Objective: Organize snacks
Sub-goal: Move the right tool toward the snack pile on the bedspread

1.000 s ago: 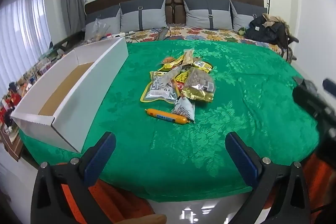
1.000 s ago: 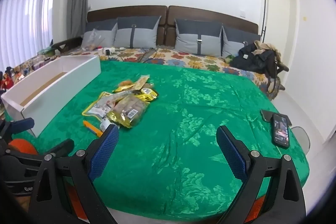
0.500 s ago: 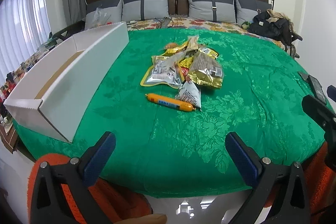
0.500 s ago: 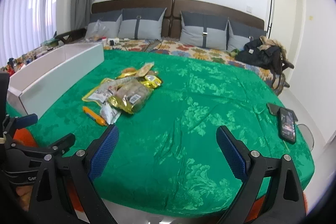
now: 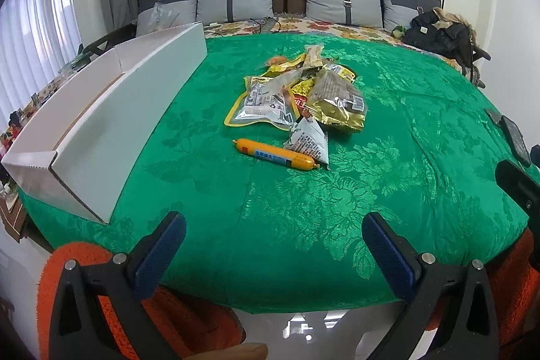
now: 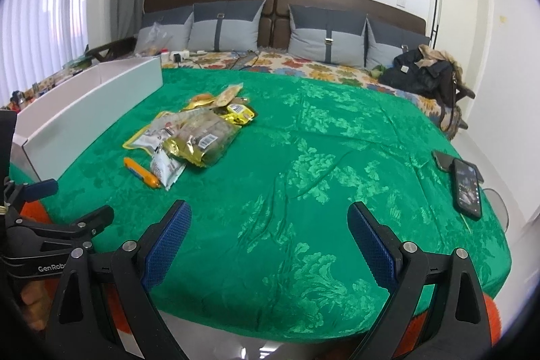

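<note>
Snacks (image 5: 300, 97) look nearer now than a second ago — both grippers have closed in on the bed. Pile sits mid-bedspread (image 5: 337, 191), beside the white box (image 5: 101, 123). Left fingers (image 5: 162, 245) and right fingers (image 6: 168, 242) spread, holding nothing — nothing sorted yet.

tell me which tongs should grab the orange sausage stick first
Left, probably. The left tongs are open and face the sausage stick nearly straight ahead, with the white box alongside. For the right tongs, also open, it lies far off to the left.
</note>
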Demonstrator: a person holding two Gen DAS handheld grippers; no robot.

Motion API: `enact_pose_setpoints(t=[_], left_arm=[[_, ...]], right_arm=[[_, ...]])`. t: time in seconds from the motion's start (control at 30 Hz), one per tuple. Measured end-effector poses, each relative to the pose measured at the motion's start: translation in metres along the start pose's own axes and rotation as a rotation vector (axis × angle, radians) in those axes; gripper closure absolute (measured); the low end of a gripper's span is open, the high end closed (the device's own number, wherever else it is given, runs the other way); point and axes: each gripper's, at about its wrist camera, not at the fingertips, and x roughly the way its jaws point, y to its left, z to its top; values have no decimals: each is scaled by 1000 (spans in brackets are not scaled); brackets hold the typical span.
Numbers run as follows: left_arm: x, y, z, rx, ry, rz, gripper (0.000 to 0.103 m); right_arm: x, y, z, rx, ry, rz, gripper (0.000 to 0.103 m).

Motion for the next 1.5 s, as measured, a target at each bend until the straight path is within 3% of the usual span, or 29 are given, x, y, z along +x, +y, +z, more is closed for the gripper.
enact_pose_setpoints(t=[0.3, 0.47, 0.8, 1.13, 1.33, 1.5], left_arm=[[56, -3, 23, -2, 159, -28, 0], [80, -7, 28, 19, 177, -3, 0], [98, 1, 16, -12, 196, -13, 0], [99, 0, 16, -13, 187, -18, 0], [100, 1, 16, -13, 193, -18, 0], [102, 1, 21, -17, 254, -12, 0]], right_arm=[[44, -17, -11, 57, 143, 30, 7], [77, -26, -13, 78, 218, 39, 7], [100, -33, -32, 115, 313, 70, 7], [105, -24, -38, 68, 328, 51, 6], [105, -24, -40, 74, 293, 44, 6], [106, -25, -40, 74, 297, 46, 6]])
